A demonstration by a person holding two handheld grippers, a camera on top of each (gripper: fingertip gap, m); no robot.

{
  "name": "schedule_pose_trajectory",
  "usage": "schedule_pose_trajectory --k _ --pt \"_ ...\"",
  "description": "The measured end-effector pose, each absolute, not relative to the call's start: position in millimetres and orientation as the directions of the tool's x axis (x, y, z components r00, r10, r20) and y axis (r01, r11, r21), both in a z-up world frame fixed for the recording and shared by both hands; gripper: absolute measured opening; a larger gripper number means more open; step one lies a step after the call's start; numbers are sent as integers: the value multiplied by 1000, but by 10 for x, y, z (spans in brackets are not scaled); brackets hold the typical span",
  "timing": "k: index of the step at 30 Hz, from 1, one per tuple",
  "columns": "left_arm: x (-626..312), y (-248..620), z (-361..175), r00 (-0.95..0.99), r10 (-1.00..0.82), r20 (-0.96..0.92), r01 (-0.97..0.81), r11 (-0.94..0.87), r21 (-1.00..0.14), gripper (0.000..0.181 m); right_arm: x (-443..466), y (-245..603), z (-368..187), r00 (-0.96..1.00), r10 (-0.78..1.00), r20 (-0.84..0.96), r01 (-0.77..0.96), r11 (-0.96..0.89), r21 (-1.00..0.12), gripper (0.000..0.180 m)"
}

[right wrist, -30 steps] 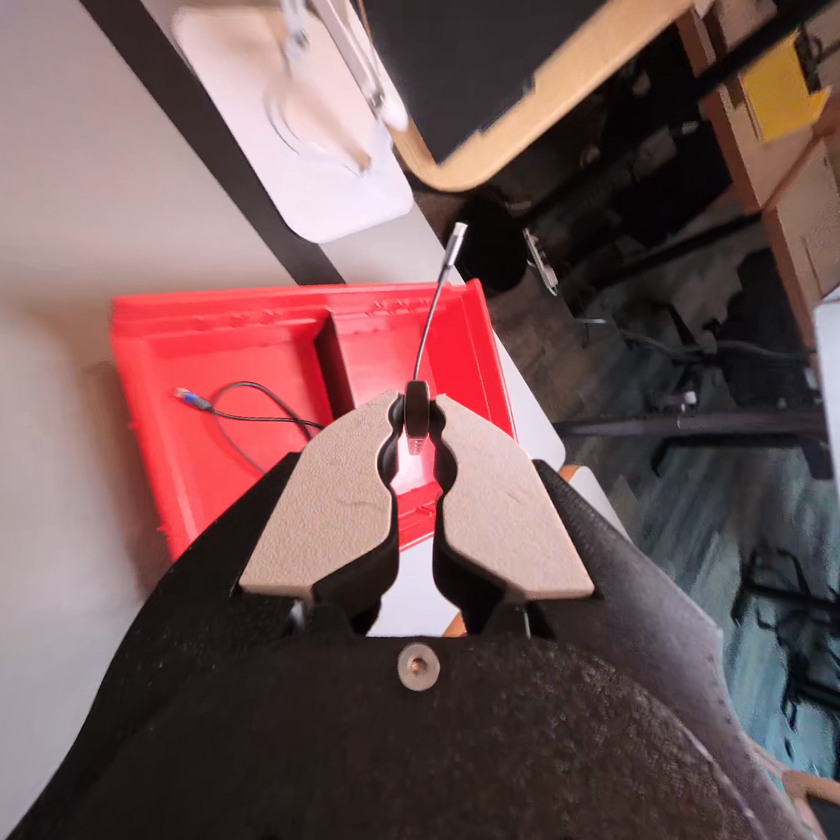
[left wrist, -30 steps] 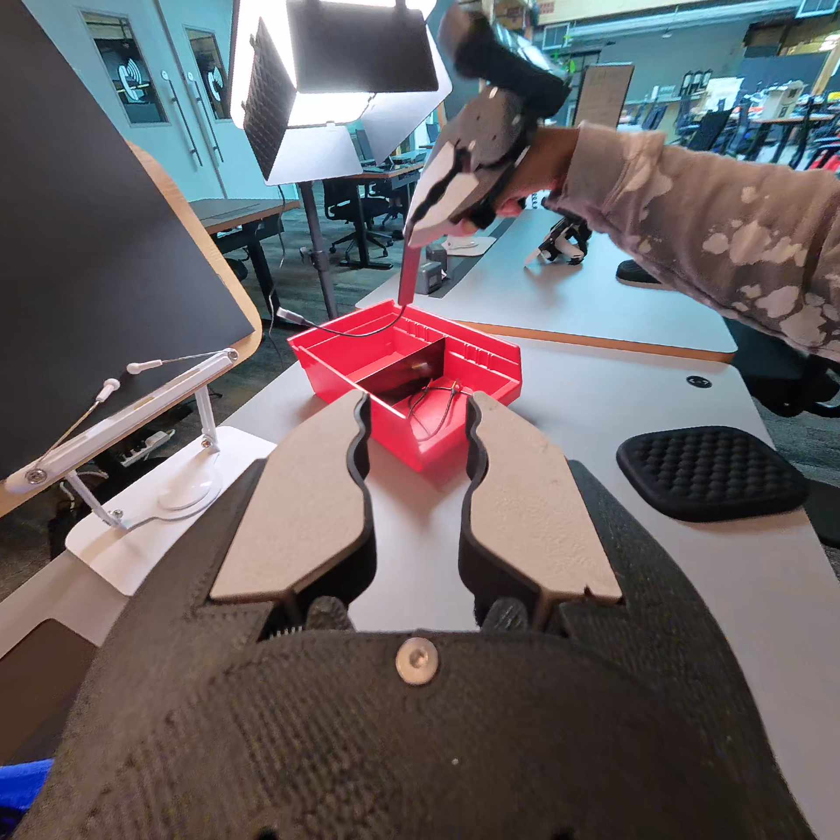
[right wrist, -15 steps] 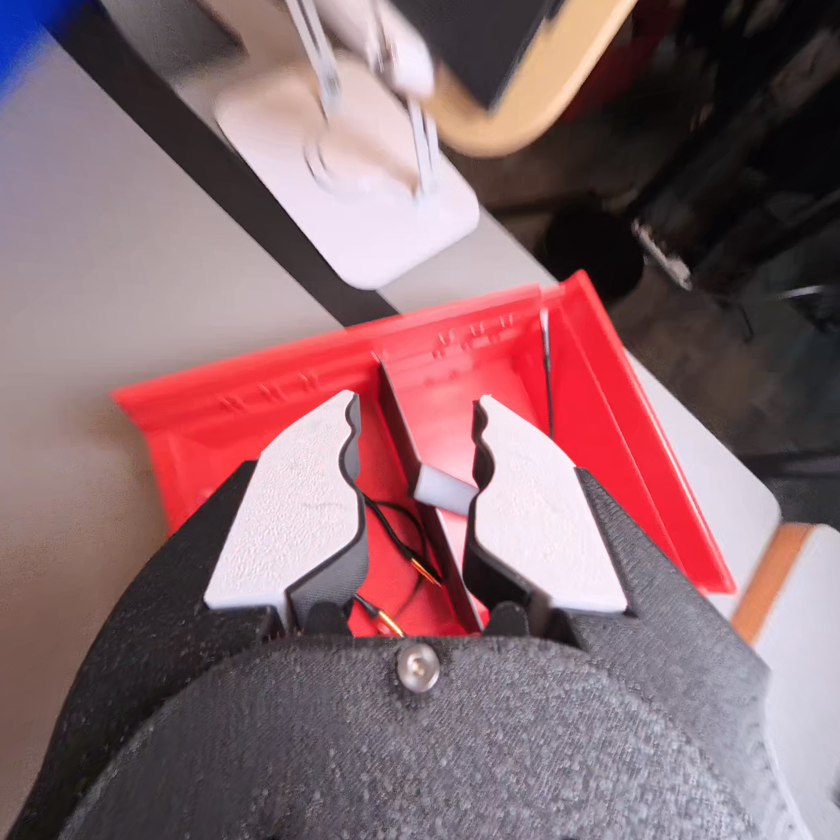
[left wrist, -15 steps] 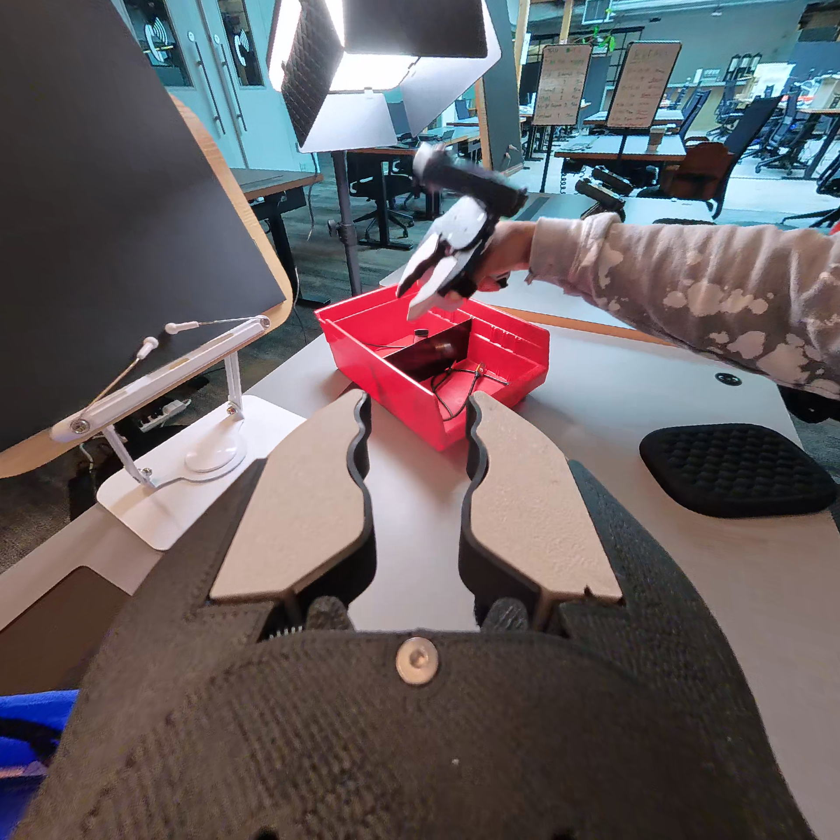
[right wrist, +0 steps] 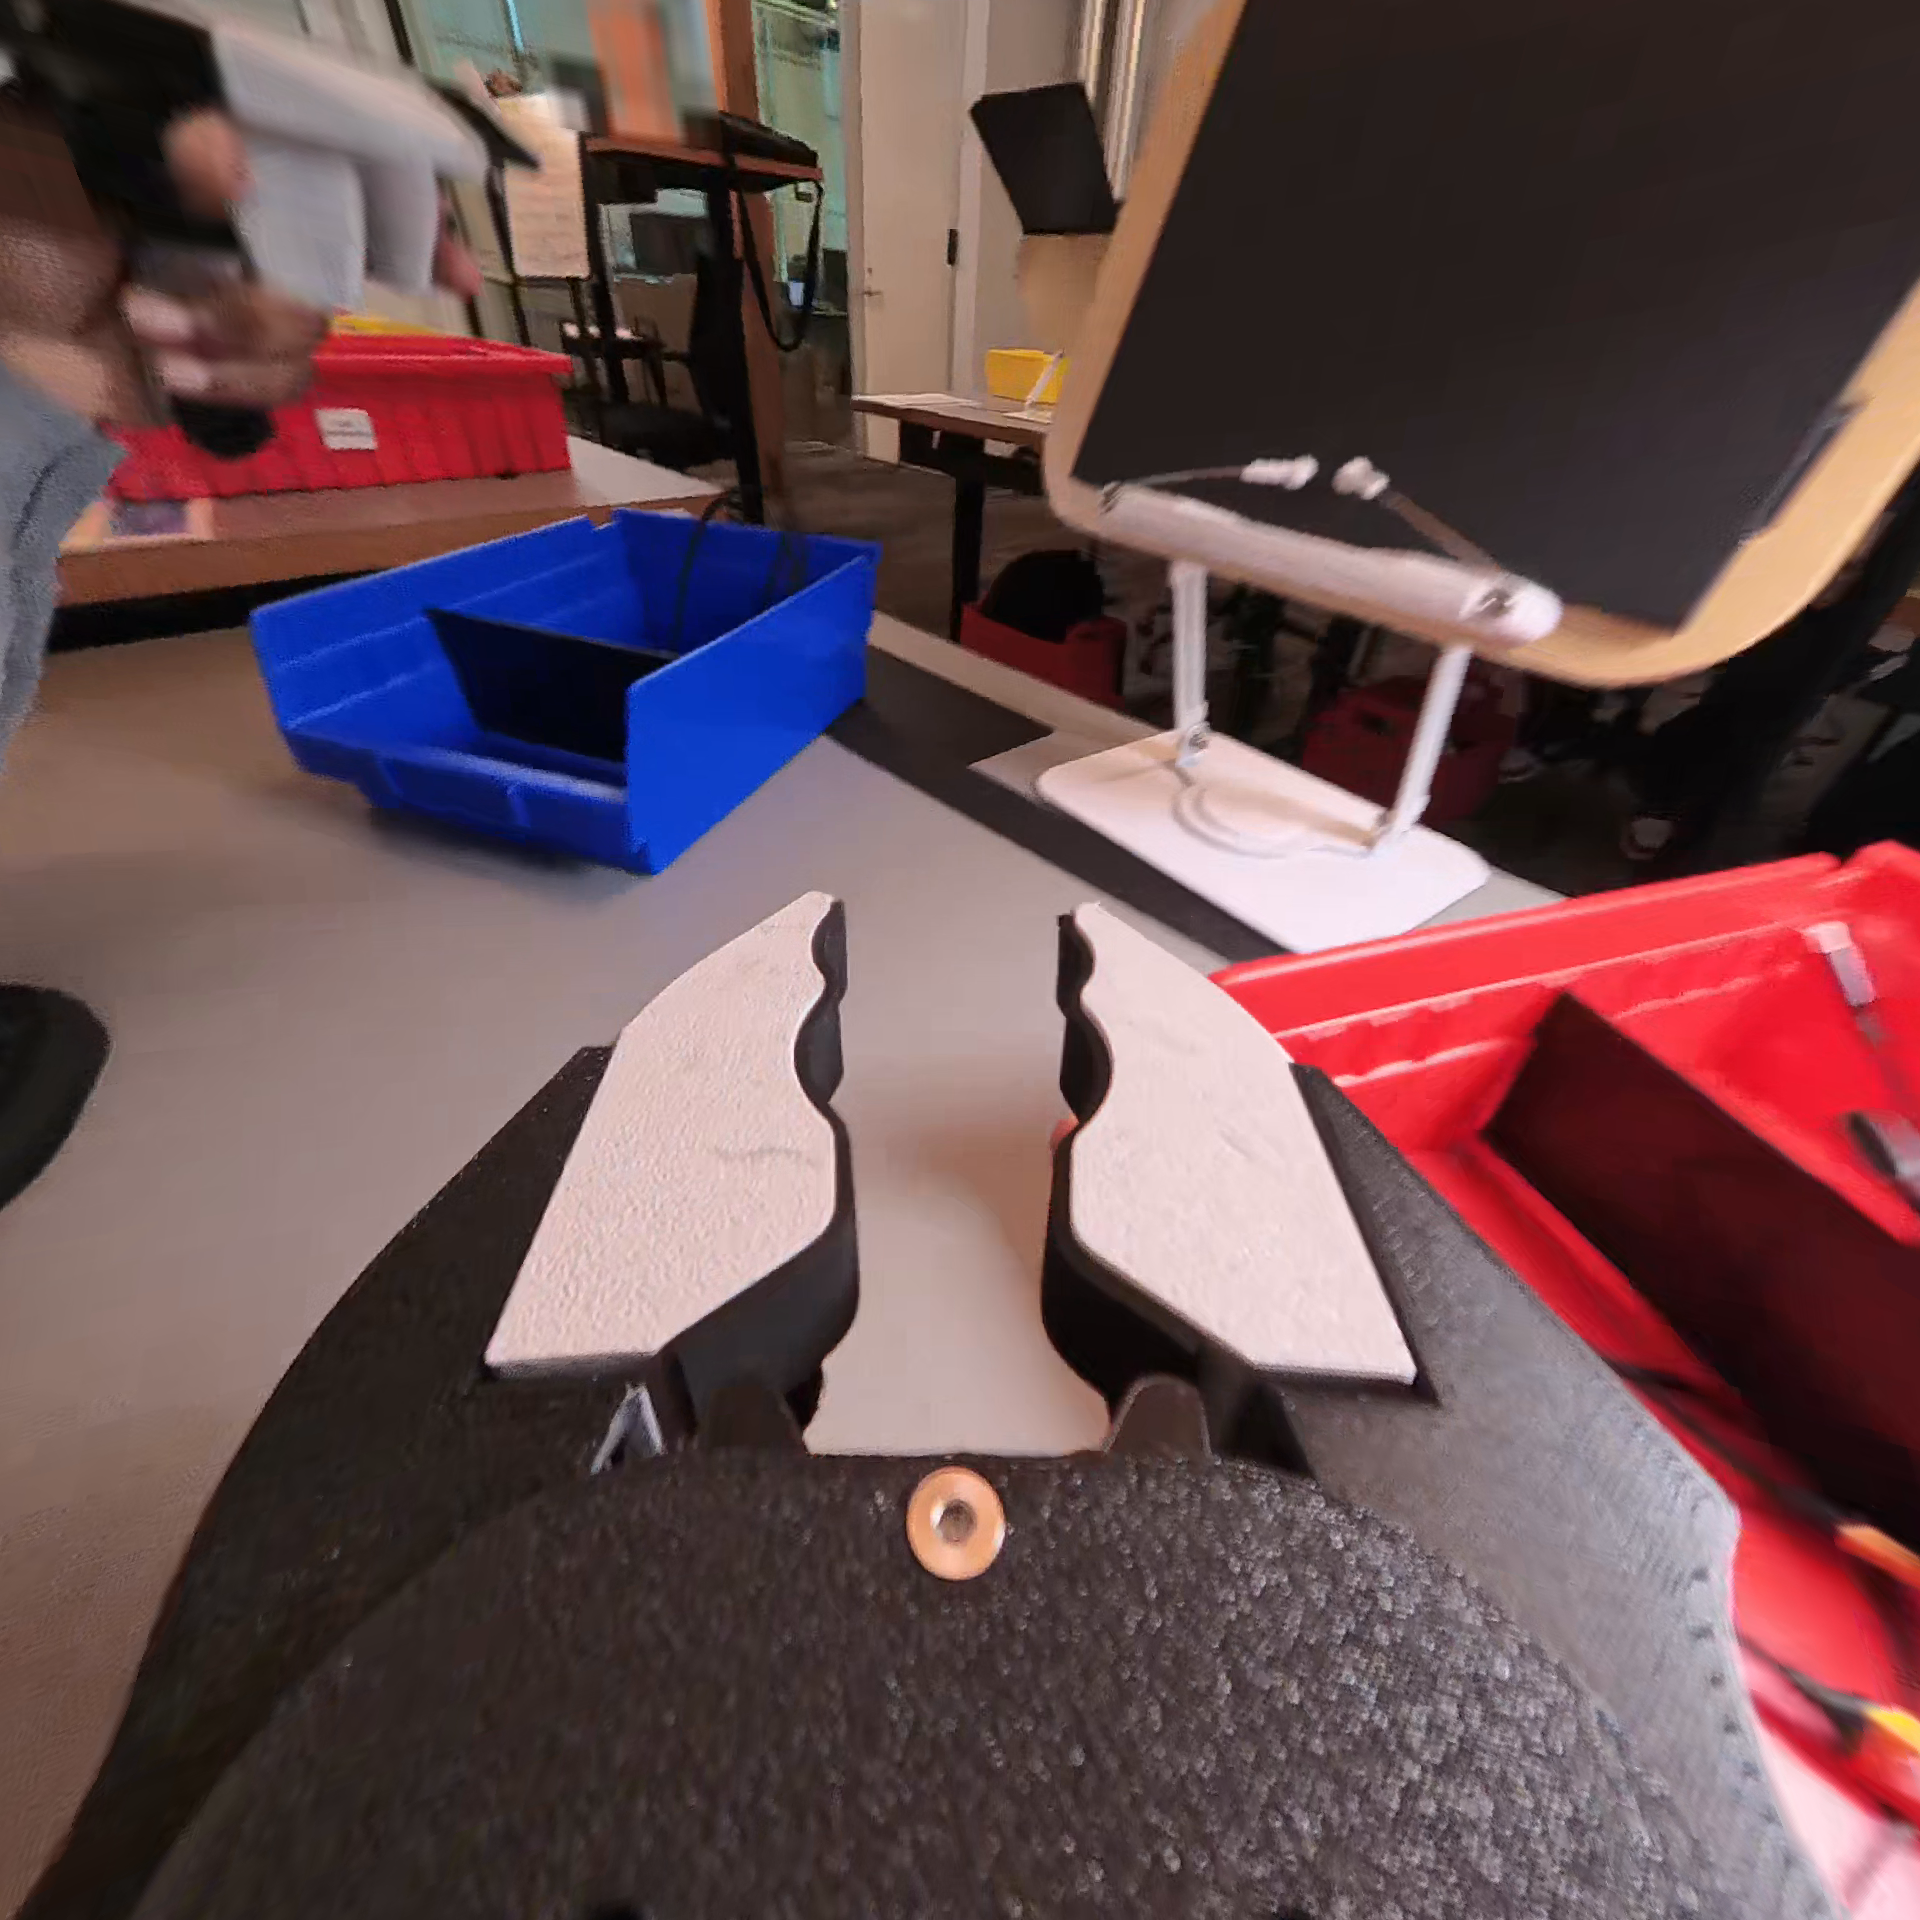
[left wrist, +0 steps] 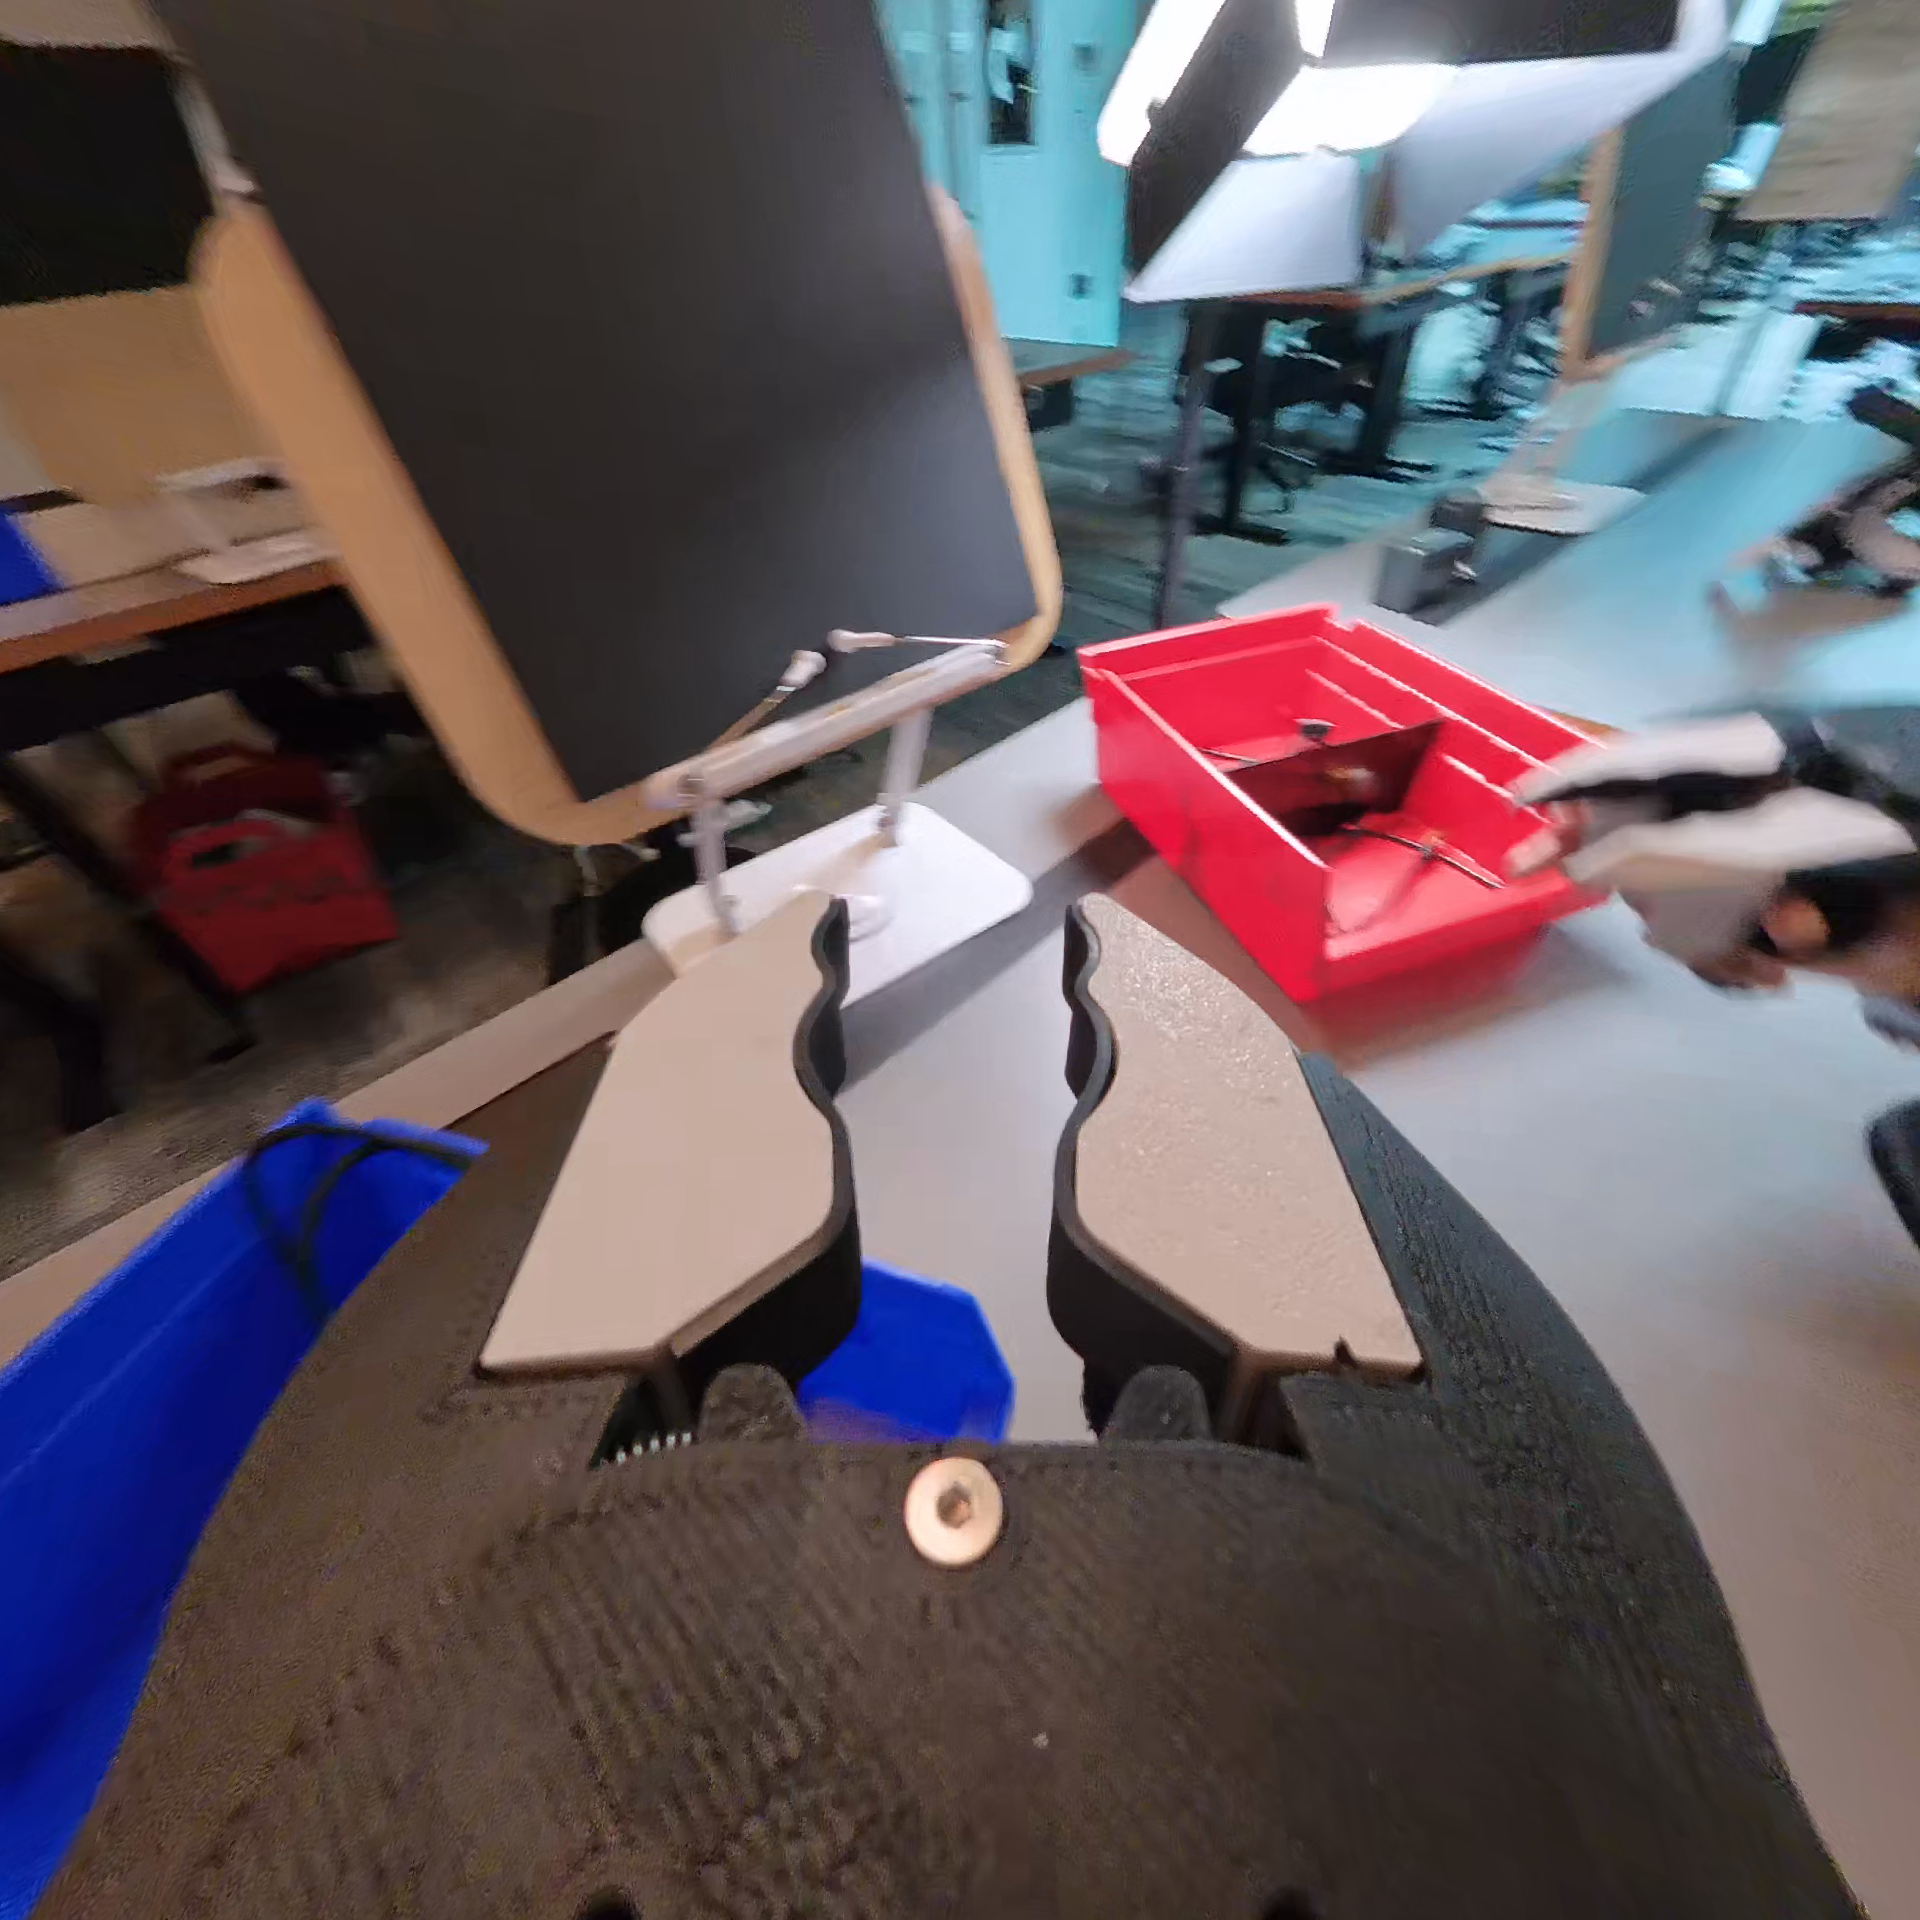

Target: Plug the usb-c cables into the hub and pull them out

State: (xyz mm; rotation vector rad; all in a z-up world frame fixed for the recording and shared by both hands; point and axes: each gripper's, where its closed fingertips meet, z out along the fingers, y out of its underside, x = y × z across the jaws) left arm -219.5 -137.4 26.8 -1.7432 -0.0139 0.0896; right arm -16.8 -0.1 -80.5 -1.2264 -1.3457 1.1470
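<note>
Thin black usb-c cables (left wrist: 1382, 842) lie loose in the open red plastic bin (left wrist: 1195, 769), on both sides of its dark divider (left wrist: 1340, 774); one metal-tipped end (right wrist: 1849, 971) rests against the bin's far wall. The slim white hub on its white wire stand (left wrist: 831, 717) stands just beside the bin, apart from it, with two white plugs (right wrist: 1320, 475) seated at one end — though blur makes that hard to confirm. The right gripper (right wrist: 951, 961) hovers over the grey tabletop (right wrist: 364, 1039) just beside the red bin, its pale fingers (right wrist: 707, 1132) spread apart with nothing between them. The left gripper (left wrist: 951, 961) is likewise parted and empty, held above the corner of a blue plastic bin (right wrist: 727, 686) that has a black cord (left wrist: 301, 1205) draped over its rim, well apart from the cables.
</note>
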Motion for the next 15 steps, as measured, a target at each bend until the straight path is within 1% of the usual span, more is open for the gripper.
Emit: schedule_pose_trajectory --k 1,3,4,6,8,10,12,15 --pt "-2265 -1440 328 995 90 -39 -25 -152 -988 39 -166 -105 -937 -60 997 41 111 47 -993 39" --pt "-2373 -1529 420 993 117 -10 6 -132 -991 38 -161 -244 -1122 -80 995 61 112 70 -991 37" --pt "-2456 -1553 427 991 135 -15 5 -152 -988 38 -159 -293 -1175 -94 992 80 120 91 -989 37" --pt "-2739 -1579 339 978 198 -71 -18 -256 -967 39 -155 -381 -1187 -132 988 82 121 98 -988 37" --pt "-3131 -1595 142 959 266 -97 13 -382 -924 39 -151 -422 -1150 -150 986 68 100 84 -991 36" --pt "-3475 -1606 -138 951 302 -68 92 -486 -869 42 -142 -455 -1160 -169 984 52 96 69 -993 36" --pt "-3726 -1598 -417 950 307 -52 136 -560 -817 44 -118 -469 -1202 -178 982 65 101 84 -991 36" --pt "-3895 -1531 -792 963 256 -86 113 -673 -731 44 -83 -464 -1247 -181 980 83 110 104 -988 35"
